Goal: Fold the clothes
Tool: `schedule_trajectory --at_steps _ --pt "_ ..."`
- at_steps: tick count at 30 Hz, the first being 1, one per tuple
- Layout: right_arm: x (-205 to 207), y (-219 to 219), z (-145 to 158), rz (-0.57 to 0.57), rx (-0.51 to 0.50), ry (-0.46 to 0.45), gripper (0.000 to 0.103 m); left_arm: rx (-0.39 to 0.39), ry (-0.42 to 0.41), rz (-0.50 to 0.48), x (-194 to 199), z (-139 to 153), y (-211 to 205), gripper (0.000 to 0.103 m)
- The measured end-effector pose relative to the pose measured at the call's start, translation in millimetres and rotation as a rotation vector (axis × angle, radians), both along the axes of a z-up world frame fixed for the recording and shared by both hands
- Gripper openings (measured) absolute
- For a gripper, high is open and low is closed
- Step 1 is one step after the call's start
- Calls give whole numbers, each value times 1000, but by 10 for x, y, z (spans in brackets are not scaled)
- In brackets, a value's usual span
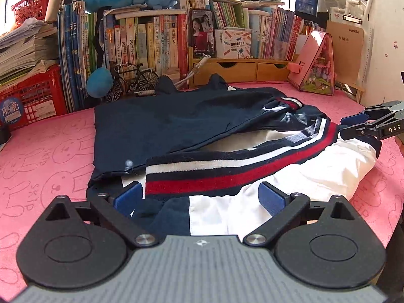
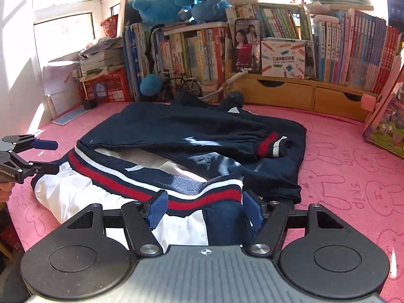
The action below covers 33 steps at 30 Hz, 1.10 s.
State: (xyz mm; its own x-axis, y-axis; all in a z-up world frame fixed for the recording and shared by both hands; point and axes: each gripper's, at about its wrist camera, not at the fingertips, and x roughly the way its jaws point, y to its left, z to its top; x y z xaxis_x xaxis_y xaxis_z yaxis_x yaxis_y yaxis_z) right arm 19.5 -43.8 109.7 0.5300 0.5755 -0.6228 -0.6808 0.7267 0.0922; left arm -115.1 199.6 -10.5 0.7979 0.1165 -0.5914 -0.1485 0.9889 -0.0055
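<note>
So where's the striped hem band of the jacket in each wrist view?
Left wrist: the striped hem band runs from lower centre up to the right, just beyond the open left gripper.
Right wrist: the band runs from left-centre down to the open right gripper.
Shared landmark: the toy bicycle by the books.

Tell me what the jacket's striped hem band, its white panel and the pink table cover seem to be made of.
Striped hem band: ribbed knit, matte, probably cotton blend; fine ribs and a fuzzy surface show.
White panel: thin smooth woven fabric, possibly nylon or polyester; it puffs and creases crisply.
Pink table cover: soft towel-like cloth, likely microfibre; napped, with embossed rabbit outlines.
</note>
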Motion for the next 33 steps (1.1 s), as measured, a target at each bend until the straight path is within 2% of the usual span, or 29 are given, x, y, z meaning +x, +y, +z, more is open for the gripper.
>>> schedule_trajectory --at_steps 3,6,8,11,16,23,27,30,33 --pt "-23 105 -160 8 -69 -6 68 22 68 19 87 -162 9 102" --pt "-62 97 -272 -17 -137 -59 68 82 74 6 26 -221 -40 103" --pt "-19 33 -353 -68 -180 -77 72 70 79 17 -6 -249 -15 103" --pt "88 -169 -422 -132 -125 -17 78 22 76 38 -62 -268 54 103" --pt "88 -343 -486 -186 -93 -2 88 -3 69 59 -142 -266 83 103" --pt "-10 -429 -441 -192 -115 -32 90 -8 75 76 -336 -217 100 103" --pt "-31 -606 -430 -219 -85 12 96 -18 68 89 -489 -194 126 103" --pt "-54 -736 -377 -253 -17 33 94 23 42 82 -551 -85 80 103" --pt "-109 -752 -251 -240 14 -12 94 81 7 67 -597 44 12 103"
